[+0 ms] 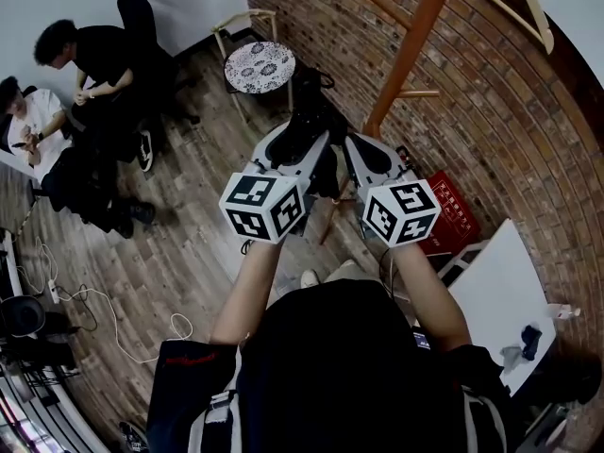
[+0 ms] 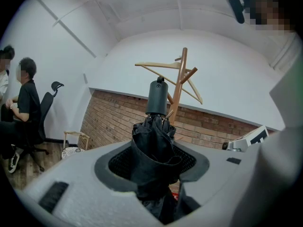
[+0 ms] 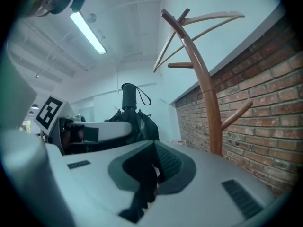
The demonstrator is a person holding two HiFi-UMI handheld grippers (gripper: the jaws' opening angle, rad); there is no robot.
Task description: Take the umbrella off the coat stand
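One umbrella, one coat stand, left gripper, right gripper

We find the wooden coat stand rising at one o'clock against the red brick wall; bare plank floor lies open at nine o'clock.

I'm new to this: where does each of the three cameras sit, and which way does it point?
Head view: on the person's head, looking steeply down at both forearms, the left claw, the right claw and the floor.
Left gripper view: on the left claw, looking along its jaws, clamped on the black umbrella, toward the coat stand.
Right gripper view: on the right claw, looking along its jaws beside the coat stand; the left claw shows too.
Shared: both gripper views show the umbrella and coat stand.
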